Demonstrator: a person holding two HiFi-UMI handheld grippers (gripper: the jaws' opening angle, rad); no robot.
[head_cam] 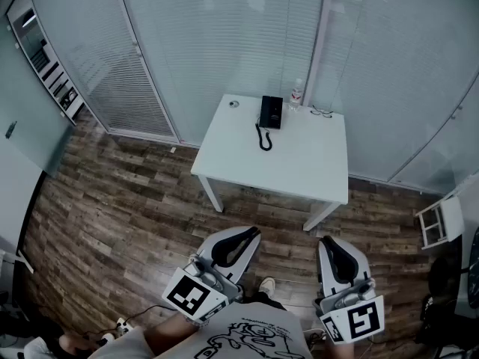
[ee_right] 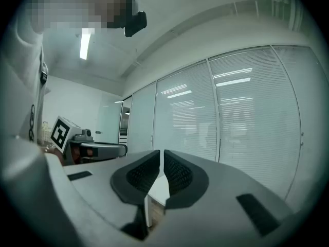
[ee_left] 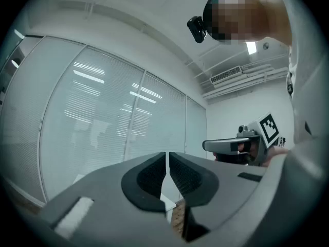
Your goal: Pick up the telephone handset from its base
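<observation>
In the head view, the telephone handset (head_cam: pixel 266 111) lay on its black base (head_cam: pixel 274 113) near the far edge of a white tabletop (head_cam: pixel 299 159), its coiled cord (head_cam: pixel 263 139) looping toward the middle. Just beside the base stood a clear bottle (head_cam: pixel 296 94), with a pair of glasses (head_cam: pixel 322 112) to its right and a small round thing (head_cam: pixel 234 104) near the far left corner. Blind-covered glass walls (head_cam: pixel 224 36) closed in the tabletop behind. A stretch of wooden floor (head_cam: pixel 127 193) lay between the tabletop and both tools, well apart from the telephone. The left hand-held gripper (head_cam: pixel 251 235) and right hand-held gripper (head_cam: pixel 330 242) pointed toward it. A white stool (head_cam: pixel 438 223) stood at the right.

In the left gripper view, the left hand-held gripper (ee_left: pixel 167 156) had its jaws together, holding nothing, the other tool beside it.

In the right gripper view, the right hand-held gripper (ee_right: pixel 162 154) likewise had its jaws together and empty.
</observation>
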